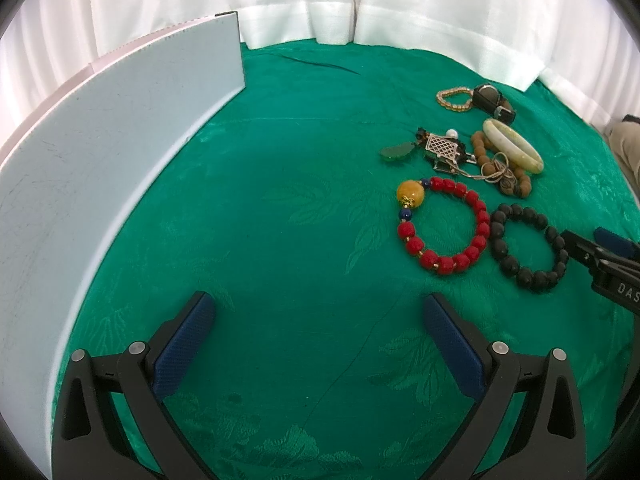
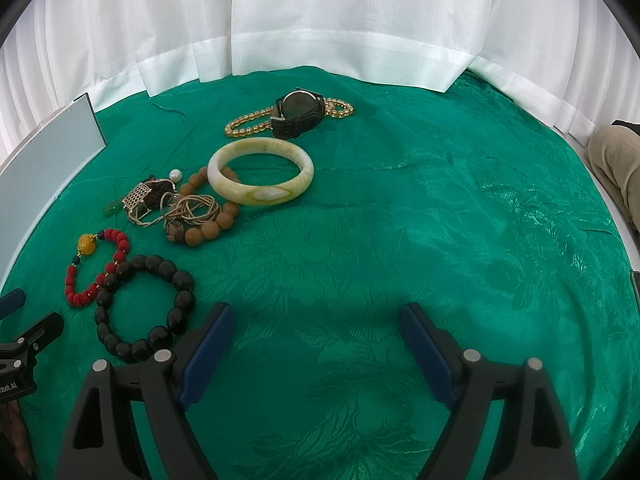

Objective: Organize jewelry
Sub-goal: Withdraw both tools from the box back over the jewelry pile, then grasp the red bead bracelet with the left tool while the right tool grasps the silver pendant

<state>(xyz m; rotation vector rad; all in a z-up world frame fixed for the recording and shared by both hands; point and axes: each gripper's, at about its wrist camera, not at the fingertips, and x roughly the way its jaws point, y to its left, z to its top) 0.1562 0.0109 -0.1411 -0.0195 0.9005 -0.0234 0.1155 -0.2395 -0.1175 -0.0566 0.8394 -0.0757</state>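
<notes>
Looks like nothing's sorted yet: both left tongs and right tongs hang released, empty. Next probably grab the black bead bracelet nearest them and carry it to the pale box by the tabletop's left edge.

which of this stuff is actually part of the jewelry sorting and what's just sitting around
Part of the job: red bead bracelet, black bead bracelet, jade bangle, wristwatch, amber bead strand, brown bead bracelet, tangled pendant pieces, white box.

Just there: green tablecloth, white curtain.
</notes>
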